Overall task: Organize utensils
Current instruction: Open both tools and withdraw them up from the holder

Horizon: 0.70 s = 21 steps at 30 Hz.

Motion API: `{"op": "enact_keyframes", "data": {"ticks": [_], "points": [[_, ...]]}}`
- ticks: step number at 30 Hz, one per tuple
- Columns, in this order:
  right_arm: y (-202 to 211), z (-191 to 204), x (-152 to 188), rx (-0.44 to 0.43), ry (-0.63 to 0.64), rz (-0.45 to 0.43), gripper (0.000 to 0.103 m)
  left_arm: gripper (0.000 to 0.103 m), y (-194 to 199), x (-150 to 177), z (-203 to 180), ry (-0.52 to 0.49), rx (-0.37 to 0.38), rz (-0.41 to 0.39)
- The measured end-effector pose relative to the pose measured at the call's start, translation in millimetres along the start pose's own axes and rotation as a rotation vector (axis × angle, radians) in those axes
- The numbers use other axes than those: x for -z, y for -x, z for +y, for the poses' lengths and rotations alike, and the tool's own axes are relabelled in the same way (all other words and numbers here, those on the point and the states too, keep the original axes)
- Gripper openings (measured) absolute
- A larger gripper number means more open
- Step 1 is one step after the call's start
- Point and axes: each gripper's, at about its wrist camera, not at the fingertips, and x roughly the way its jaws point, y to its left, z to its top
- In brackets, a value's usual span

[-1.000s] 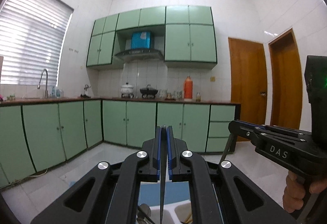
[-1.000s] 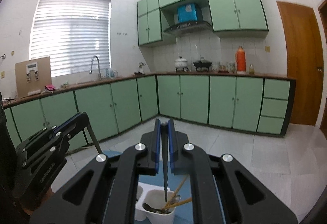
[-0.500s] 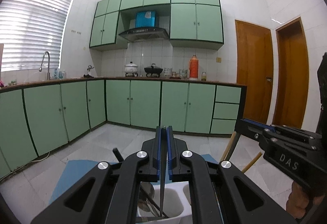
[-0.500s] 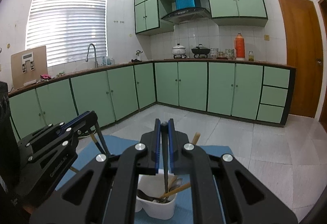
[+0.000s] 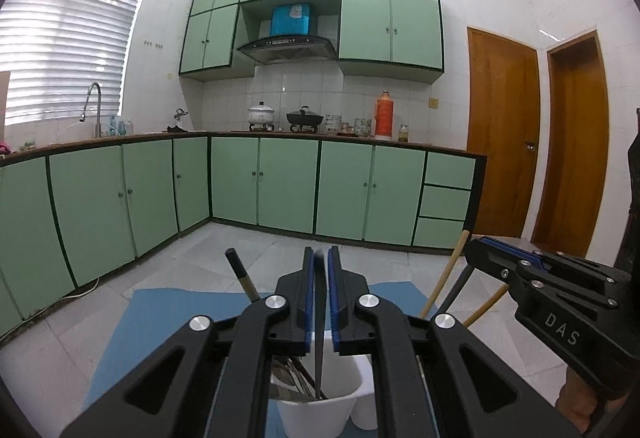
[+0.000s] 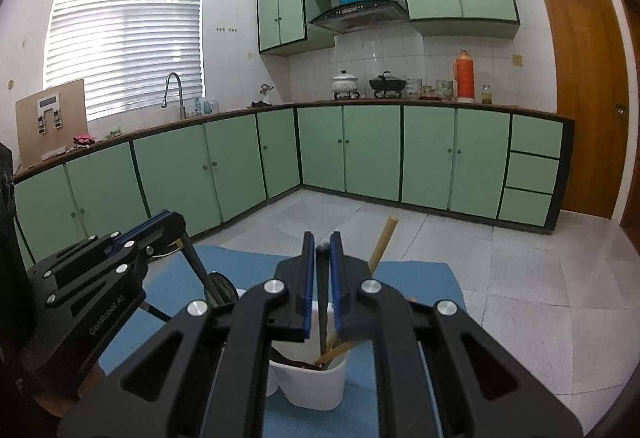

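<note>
A white two-part utensil holder (image 5: 320, 410) stands on a blue mat (image 5: 168, 318). My left gripper (image 5: 319, 250) hangs just above it, its jaws opening. A thin dark utensil (image 5: 319, 318) stands between the pads with slim gaps on both sides, its lower end in the holder. My right gripper (image 6: 322, 234) hovers over the holder's other cup (image 6: 316, 378), jaws also opening around a dark rod-like utensil (image 6: 322, 298) that reaches into the cup. Wooden chopsticks (image 6: 382, 242) lean out of that cup. Each gripper shows at the edge of the other's view.
Green base cabinets (image 5: 280, 186) run along the back and left walls under a counter with pots, an orange flask (image 5: 384, 116) and a sink tap (image 5: 94, 106). Two wooden doors (image 5: 504, 134) stand at the right. White tiled floor surrounds the mat.
Both grippers sank toward the holder, which rose into view with the mat. The utensils' tips now reach into the cups, and narrow gaps have appeared between pads and utensils.
</note>
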Motion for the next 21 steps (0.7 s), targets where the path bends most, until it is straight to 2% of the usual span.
{"op": "enact_keyframes", "data": {"ticks": [2,3,5,7,9,11,13,16,21], "points": [[11.0,1.2,-3.9,-0.002,0.002,-0.023,0.010,0.015,8.9,-1.9,0.1,-0.001,0.003,-0.015],[14.3,-0.1,-6.4,-0.004,0.002,-0.030,0.010,0.022,13.3,-2.7,-0.1,-0.001,0.002,-0.021],[26.2,0.4,-9.6,-0.004,0.008,-0.051,0.014,0.030,25.2,-4.7,0.1,0.006,0.000,-0.039],[40.5,3.0,-10.6,0.006,0.016,-0.073,0.025,0.040,40.3,-6.3,0.0,0.012,0.004,-0.059],[51.8,4.4,-10.0,0.010,0.023,-0.088,0.029,0.049,53.7,-7.2,-1.0,0.012,0.000,-0.074],[65.3,5.3,-7.9,0.016,0.028,-0.101,0.037,0.055,67.6,-6.8,-2.2,0.008,-0.003,-0.089],[79.6,6.0,-3.0,0.020,0.032,-0.115,0.044,0.067,83.8,-4.9,-3.0,0.007,-0.012,-0.103],[98.9,6.4,5.7,0.038,0.037,-0.127,0.054,0.076,104.7,0.2,-3.7,0.013,-0.015,-0.108],[128.1,4.2,22.7,0.048,0.026,-0.132,0.064,0.085,136.9,13.0,-3.9,0.011,-0.039,-0.112]]}}
